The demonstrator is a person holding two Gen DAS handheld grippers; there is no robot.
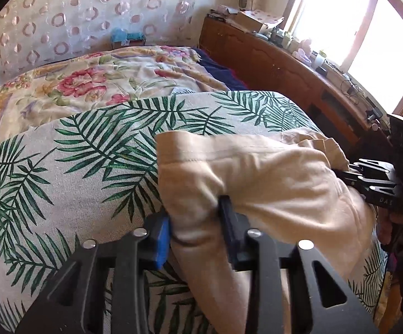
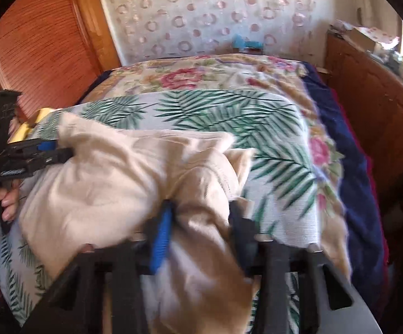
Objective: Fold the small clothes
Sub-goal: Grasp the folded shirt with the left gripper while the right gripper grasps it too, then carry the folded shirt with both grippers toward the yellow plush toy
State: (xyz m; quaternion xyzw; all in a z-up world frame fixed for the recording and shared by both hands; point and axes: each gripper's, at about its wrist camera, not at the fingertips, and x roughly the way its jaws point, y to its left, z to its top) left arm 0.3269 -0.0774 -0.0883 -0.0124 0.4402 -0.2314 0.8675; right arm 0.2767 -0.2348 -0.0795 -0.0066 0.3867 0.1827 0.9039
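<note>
- Left gripper [image 1: 194,232]: jaws narrowed onto a bunched fold of the beige garment [image 1: 271,178]; cloth fills the gap between the blue pad and the black finger, so the grip reads as firm.
- Right gripper [image 2: 200,226]: jaws likewise narrowed on a gathered wad of the same garment, cloth pressed between the blue pad and the dark finger. The right wrist view is blurred, so the depth of the bite cannot be judged.
- Each gripper shows in the other's view at the garment's far end, with a person's hand [image 2: 5,197] on the left gripper's handle.
- Garment location: it lies on the palm-leaf cloth [image 1: 70,153] at the near end of the bed, held at two points and slumped between them.
- Orientation: its long axis appears to run from one gripper to the other, across both views. A stitched hem edge [image 1: 201,139] faces away, toward the floral bedspread [image 1: 104,78]. Which end is waist or neck cannot be told.
- Judgement on the step in hand, taking hold and spreading before the fold: both grips hold bunched cloth, not a clean edge. Drawing the grippers evenly apart should take out the slack; uneven pull risks a skewed crease.
- Beyond lie the floral bedspread and then the patterned curtain [image 1: 90,14].
</note>
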